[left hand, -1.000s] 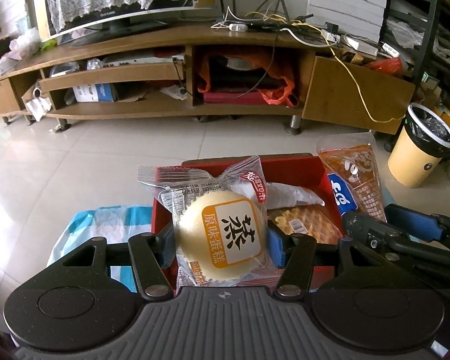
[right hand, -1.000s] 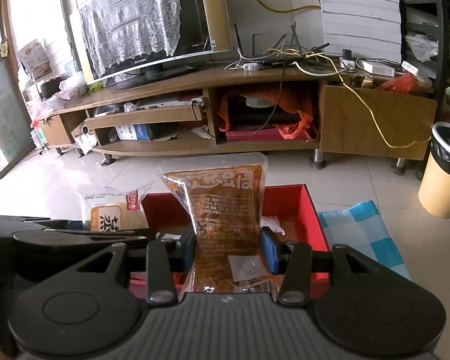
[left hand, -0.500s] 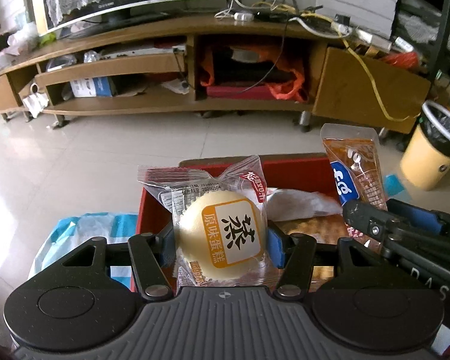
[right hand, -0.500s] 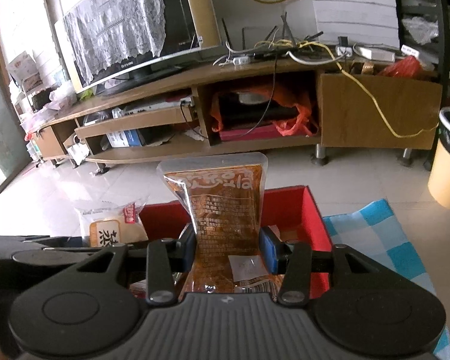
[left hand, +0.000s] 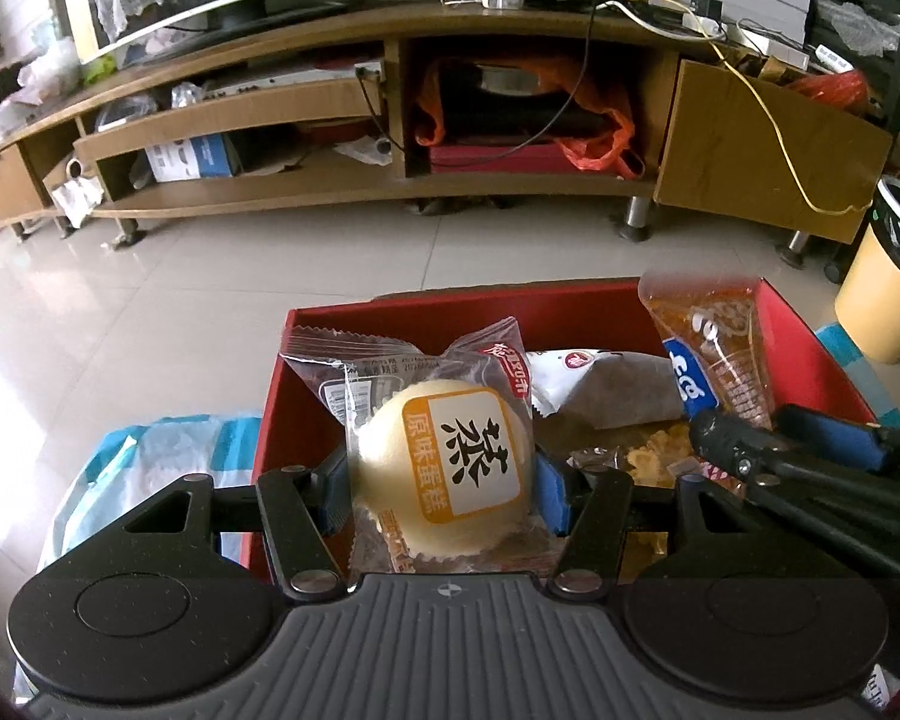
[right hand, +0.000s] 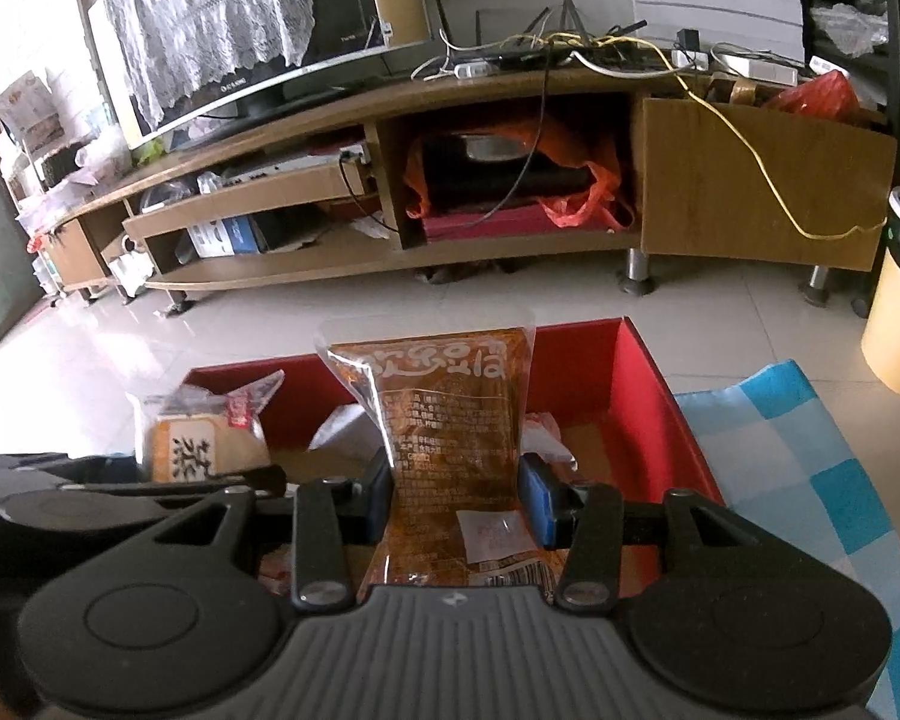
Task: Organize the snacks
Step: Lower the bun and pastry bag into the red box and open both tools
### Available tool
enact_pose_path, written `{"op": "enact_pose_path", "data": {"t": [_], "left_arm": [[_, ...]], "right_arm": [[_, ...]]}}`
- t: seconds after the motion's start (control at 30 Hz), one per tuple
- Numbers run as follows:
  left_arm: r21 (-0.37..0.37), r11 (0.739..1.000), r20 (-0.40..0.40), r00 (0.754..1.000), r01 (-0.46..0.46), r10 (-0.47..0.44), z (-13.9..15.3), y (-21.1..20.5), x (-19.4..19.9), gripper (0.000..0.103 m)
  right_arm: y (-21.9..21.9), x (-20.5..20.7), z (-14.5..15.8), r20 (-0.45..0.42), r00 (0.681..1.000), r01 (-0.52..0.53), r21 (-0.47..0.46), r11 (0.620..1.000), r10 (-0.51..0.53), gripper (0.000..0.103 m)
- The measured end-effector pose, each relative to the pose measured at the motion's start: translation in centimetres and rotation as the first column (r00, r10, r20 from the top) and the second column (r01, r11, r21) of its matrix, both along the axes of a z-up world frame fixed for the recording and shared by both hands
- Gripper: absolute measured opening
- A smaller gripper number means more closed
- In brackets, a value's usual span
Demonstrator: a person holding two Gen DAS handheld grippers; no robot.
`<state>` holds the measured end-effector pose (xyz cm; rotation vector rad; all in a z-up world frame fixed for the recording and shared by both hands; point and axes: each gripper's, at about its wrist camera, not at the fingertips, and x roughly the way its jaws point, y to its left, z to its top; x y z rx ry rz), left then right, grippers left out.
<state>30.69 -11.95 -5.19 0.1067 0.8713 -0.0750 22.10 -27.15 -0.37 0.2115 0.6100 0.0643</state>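
My left gripper (left hand: 444, 480) is shut on a wrapped round steamed cake (left hand: 450, 468) with an orange label, held over the left part of the red box (left hand: 444, 315). My right gripper (right hand: 456, 492) is shut on an orange-brown snack packet (right hand: 450, 414), held upright over the red box (right hand: 648, 384). The packet also shows in the left wrist view (left hand: 714, 348) at the right, and the cake in the right wrist view (right hand: 198, 438) at the left. Other wrapped snacks (left hand: 600, 390) lie inside the box.
A blue-and-white checked cloth (right hand: 810, 420) lies under the box. Beyond is tiled floor, a long wooden TV stand (left hand: 390, 108) with cables, and a yellow bin (left hand: 888, 276) at the right.
Both grippers have moved forward and lower over the red box, each still holding its snack. More of the box's inside shows now.
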Motion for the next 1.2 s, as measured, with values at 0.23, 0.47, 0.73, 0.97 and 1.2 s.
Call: {"op": "enact_pose_path", "data": {"t": [0.23, 0.47, 0.73, 0.97, 1.2], "left_arm": [[0.027, 1.0, 0.016, 1.0, 0.0, -0.001, -0.4, -0.3, 0.1, 0.068], [0.013, 1.0, 0.007, 1.0, -0.018, 0.018, -0.7, 0.1, 0.5, 0.079], [0.011, 0.999, 0.02, 0.999, -0.032, 0.031, -0.1, 0.5, 0.4, 0.086], [-0.044, 0.998, 0.006, 0.999, -0.054, 0.054, 1.0, 1.5, 0.2, 0.088], [-0.039, 0.997, 0.016, 0.998, -0.062, 0.063, 2.4, 1.8, -1.0, 0.088]], "right_arm": [[0.3, 0.5, -0.8, -0.007, 1.0, 0.013, -0.046, 0.999, -0.014, 0.042], [-0.2, 1.0, -1.2, -0.016, 1.0, 0.021, -0.049, 0.999, -0.022, 0.047], [-0.4, 0.9, -1.3, -0.019, 0.999, 0.031, -0.057, 0.998, -0.032, 0.054], [-0.9, 0.4, -0.4, 0.0, 1.0, 0.01, 0.017, 1.0, -0.01, 0.055], [-1.1, -0.8, 0.5, 0.0, 1.0, 0.018, 0.017, 1.0, -0.018, 0.055]]}}
